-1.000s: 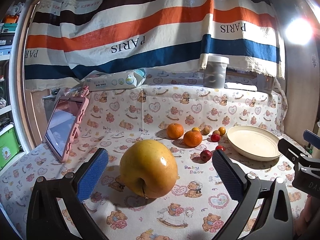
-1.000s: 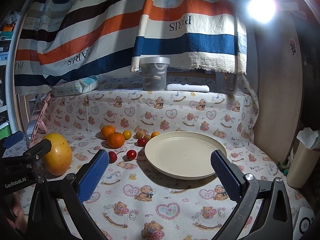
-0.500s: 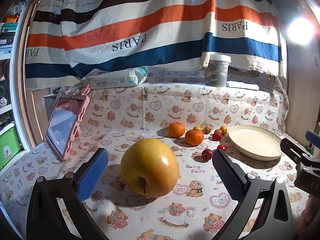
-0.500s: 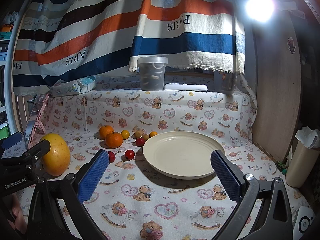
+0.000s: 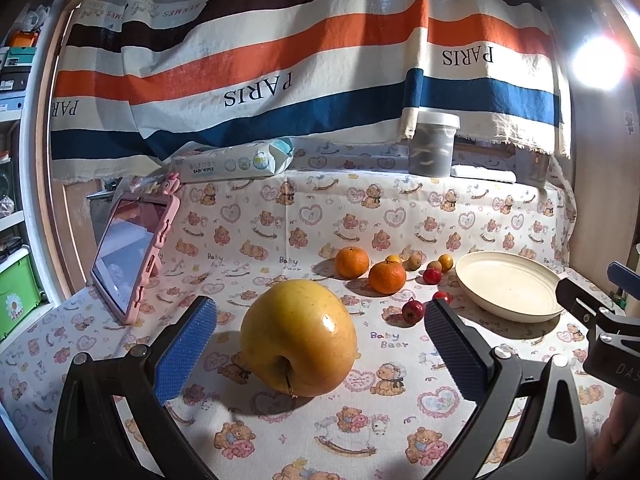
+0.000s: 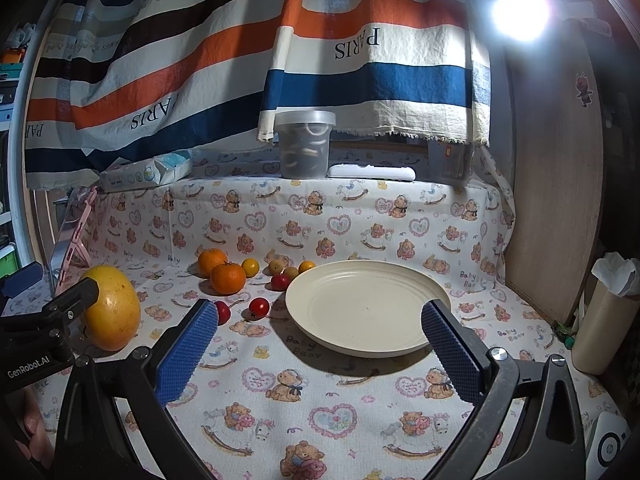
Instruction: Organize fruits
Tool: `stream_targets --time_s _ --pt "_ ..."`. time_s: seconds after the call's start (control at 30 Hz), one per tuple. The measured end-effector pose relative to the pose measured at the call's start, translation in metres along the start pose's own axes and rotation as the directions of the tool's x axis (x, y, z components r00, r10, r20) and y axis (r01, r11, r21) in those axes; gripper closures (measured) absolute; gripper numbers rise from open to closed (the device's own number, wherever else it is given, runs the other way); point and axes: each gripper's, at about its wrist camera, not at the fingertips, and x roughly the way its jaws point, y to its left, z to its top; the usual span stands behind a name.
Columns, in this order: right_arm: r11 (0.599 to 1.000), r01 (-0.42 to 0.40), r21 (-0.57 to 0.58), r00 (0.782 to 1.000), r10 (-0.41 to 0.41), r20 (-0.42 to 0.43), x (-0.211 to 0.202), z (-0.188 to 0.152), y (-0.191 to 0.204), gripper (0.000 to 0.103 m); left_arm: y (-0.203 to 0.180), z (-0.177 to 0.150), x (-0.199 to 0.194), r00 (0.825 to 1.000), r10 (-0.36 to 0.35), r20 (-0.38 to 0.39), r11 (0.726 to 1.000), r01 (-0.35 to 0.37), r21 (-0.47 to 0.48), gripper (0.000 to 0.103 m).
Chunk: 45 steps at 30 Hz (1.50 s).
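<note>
While lying between the spread left tongs (image 5: 320, 344), the yellow apple (image 5: 298, 338) touches neither.

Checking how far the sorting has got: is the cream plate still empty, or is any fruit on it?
Empty. The plate shows only its bare ridged surface; the oranges and small red fruits lie on the cloth beside it.
</note>
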Motion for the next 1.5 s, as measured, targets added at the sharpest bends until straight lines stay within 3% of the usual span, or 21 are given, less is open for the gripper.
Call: stream_targets --time_s 1.5 --pt "1.0 -0.006 0.006 1.0 0.006 -0.008 0.0047 -0.0008 0.0009 0.0 0.0006 -0.0019 0.0 1.0 -0.008 0.0 1.0 0.008 0.001 0.0"
